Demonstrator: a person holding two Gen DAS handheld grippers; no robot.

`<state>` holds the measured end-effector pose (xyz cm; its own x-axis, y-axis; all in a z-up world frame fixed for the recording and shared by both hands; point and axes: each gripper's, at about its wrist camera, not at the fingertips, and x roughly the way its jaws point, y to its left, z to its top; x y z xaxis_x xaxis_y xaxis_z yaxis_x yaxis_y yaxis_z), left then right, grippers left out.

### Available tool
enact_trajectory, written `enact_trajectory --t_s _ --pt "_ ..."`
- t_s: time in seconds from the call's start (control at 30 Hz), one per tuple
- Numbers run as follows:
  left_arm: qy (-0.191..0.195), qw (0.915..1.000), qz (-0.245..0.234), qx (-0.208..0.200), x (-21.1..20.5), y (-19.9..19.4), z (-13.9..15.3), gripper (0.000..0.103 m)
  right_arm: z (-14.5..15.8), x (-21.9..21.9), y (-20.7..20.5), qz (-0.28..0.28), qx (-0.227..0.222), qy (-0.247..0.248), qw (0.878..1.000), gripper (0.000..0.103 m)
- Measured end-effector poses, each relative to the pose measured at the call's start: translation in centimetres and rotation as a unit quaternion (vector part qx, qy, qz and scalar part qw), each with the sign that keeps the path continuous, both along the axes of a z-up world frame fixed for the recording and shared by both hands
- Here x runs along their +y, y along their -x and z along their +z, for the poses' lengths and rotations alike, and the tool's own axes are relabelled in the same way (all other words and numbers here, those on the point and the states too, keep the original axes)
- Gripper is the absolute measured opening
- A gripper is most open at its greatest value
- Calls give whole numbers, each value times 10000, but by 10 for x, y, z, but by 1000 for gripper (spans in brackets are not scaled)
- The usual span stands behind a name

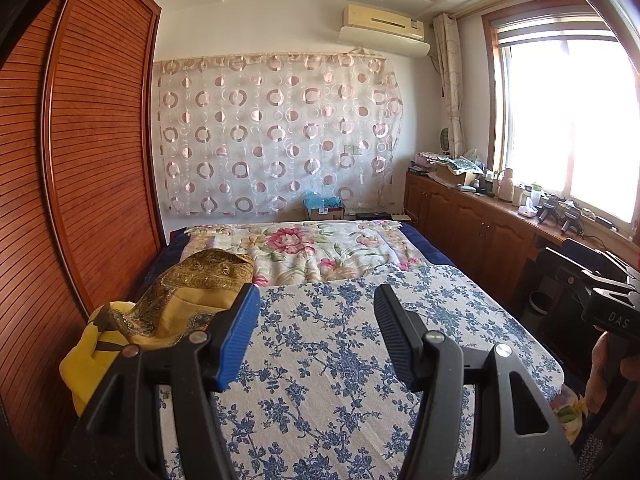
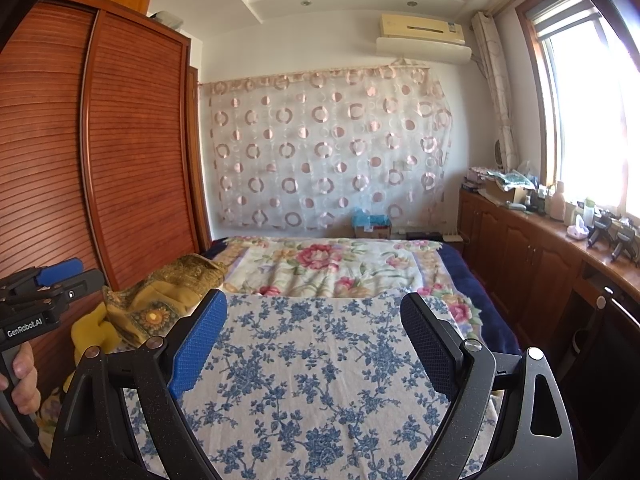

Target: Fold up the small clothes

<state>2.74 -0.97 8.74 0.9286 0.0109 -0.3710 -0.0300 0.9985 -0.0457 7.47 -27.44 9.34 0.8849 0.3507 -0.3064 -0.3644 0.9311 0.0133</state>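
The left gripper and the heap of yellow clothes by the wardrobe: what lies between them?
Nothing lies between: in the left wrist view the open left gripper hangs beside the yellow clothes, over the blue-flowered cloth.

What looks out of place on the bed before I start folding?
Only the yellow and gold clothes, heaped crumpled at the bed's left edge by the wardrobe, not laid flat. The blue-flowered cloth lies smooth and bare; both tools hover open and empty.
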Motion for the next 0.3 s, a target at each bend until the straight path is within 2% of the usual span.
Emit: enact_trajectory --t_s 0.3 --pt "-2 10000 -8 2 2 0 1 59 -1 0 0 4 7 -10 10000 90"
